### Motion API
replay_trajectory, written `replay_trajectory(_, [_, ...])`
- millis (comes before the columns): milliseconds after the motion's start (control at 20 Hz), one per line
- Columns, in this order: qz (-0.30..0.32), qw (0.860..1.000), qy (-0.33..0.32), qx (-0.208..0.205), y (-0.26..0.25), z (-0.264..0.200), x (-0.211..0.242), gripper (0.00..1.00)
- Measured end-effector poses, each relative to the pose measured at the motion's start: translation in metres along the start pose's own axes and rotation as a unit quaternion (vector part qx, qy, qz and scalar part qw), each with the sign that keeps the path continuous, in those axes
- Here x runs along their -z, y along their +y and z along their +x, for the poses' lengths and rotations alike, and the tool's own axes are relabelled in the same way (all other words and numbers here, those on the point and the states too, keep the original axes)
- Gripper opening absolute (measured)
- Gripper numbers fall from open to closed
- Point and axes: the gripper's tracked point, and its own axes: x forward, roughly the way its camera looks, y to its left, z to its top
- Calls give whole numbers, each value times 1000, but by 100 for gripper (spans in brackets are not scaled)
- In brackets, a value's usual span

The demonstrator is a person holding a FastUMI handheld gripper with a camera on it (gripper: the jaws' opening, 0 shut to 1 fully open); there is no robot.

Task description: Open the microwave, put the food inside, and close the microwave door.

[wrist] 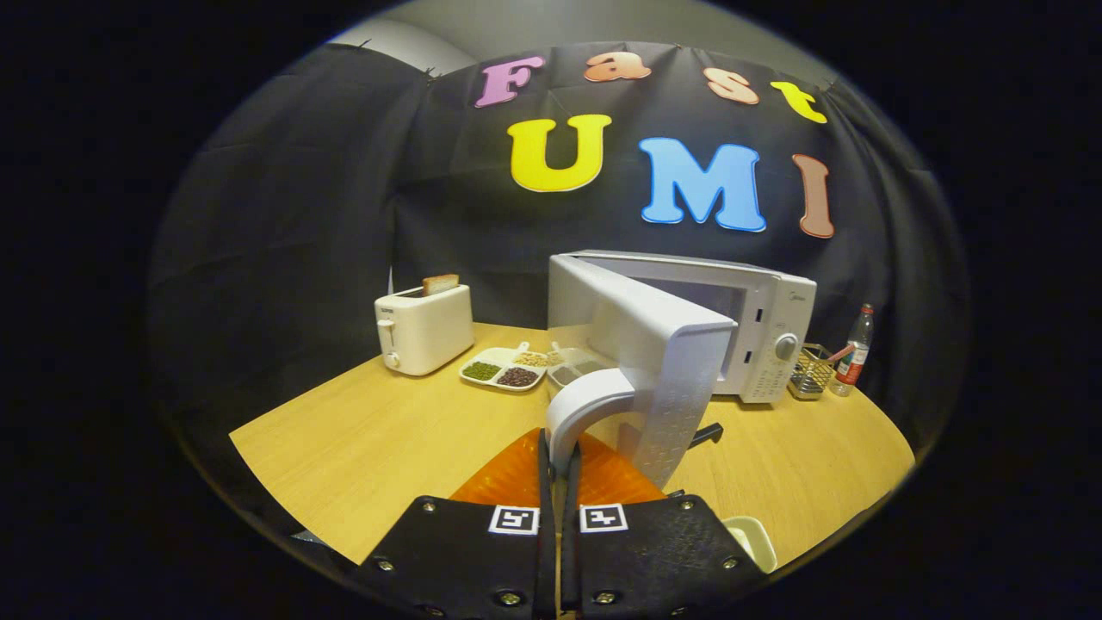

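Note:
The white microwave (766, 336) stands at the back of the wooden table (379, 439). Its door (667, 362) is swung far out toward me, edge on. The door's curved white handle (578, 403) runs down between my fingers. My gripper (560, 461) is shut on the lower end of that handle. Under the fingers lies an orange ribbed dish (510, 478), partly hidden by them. A black handle (706, 435) sticks out from behind the door's lower edge; what it belongs to is hidden.
A white toaster (424, 329) with a bread slice (440, 283) stands at the back left. Next to it is a divided tray of beans (504, 368) and a clear container (570, 368). A wire basket (811, 370) and a bottle (854, 353) stand right of the microwave. A white bowl rim (751, 538) is near my right finger.

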Motion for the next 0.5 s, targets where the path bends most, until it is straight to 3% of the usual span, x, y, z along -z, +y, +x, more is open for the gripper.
replay_trajectory(500, [0, 1000, 11, 27, 15, 1, 0, 3])
